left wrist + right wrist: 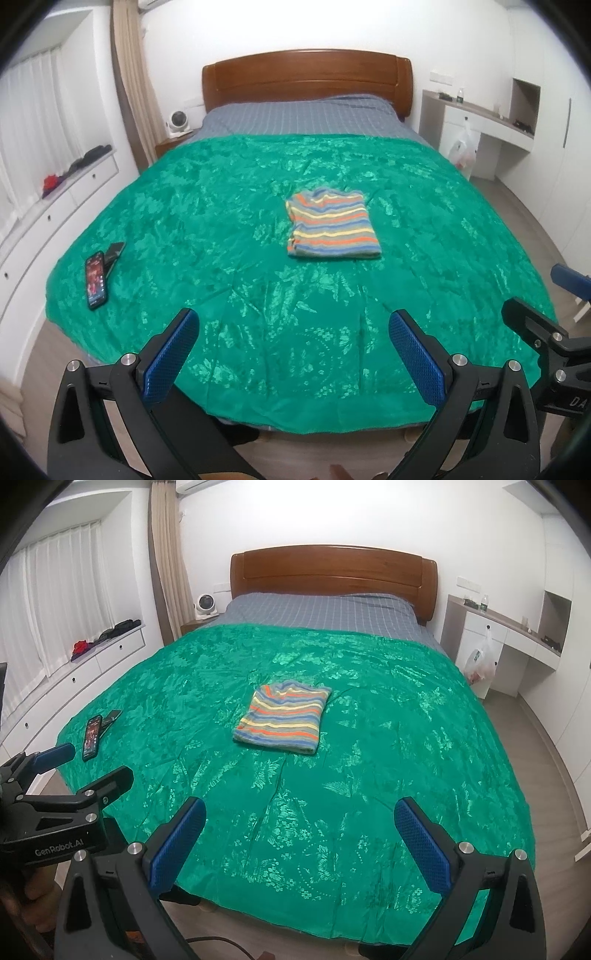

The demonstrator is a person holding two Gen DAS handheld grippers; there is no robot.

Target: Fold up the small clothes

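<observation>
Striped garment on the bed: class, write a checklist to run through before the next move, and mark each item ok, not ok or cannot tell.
1. Striped garment lies folded in a compact rectangle: ok.
2. Left tongs open and empty: ok.
3. Right tongs open and empty: ok.
4. Both tongs apart from the garment, at the foot of the green bedspread: ok.
5. Phone lies well away from the garment: ok.
6. Another garment waiting to be folded: cannot tell; none shows on the bedspread.
</observation>
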